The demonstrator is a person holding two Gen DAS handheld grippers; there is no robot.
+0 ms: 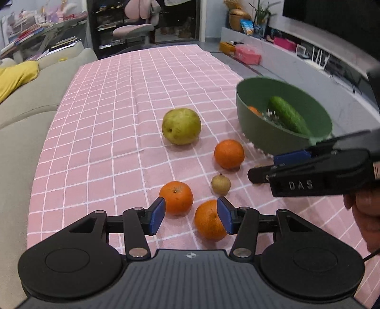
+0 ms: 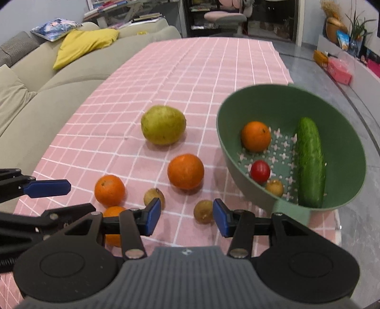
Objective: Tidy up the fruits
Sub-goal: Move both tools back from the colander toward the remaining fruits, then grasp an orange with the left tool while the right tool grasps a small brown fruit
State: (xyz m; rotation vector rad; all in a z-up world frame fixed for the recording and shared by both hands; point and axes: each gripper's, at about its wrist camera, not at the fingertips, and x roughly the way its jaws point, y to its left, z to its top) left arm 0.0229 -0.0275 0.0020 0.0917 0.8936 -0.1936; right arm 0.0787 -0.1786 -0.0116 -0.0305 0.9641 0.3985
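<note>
A green bowl [image 2: 344, 133] stands at the table's right and holds a cucumber [image 2: 310, 161], an orange [image 2: 256, 136], a red tomato [image 2: 260, 170] and a small brown fruit [image 2: 274, 187]. On the pink checked cloth lie a green pear [image 1: 181, 126], three oranges [image 1: 229, 153] [image 1: 176, 197] [image 1: 207, 219] and two small brown fruits [image 2: 203, 211] [image 2: 152, 195]. My left gripper [image 1: 190, 215] is open above the two near oranges. My right gripper [image 2: 186, 217] is open and empty, low over the small brown fruits, close to the bowl's near rim.
A grey sofa [image 2: 47, 90] with a yellow cushion [image 2: 85, 44] runs along the table's left side. The table's right edge drops to the floor [image 2: 308, 69] past the bowl. A pink chair [image 2: 225, 16] stands beyond the far end.
</note>
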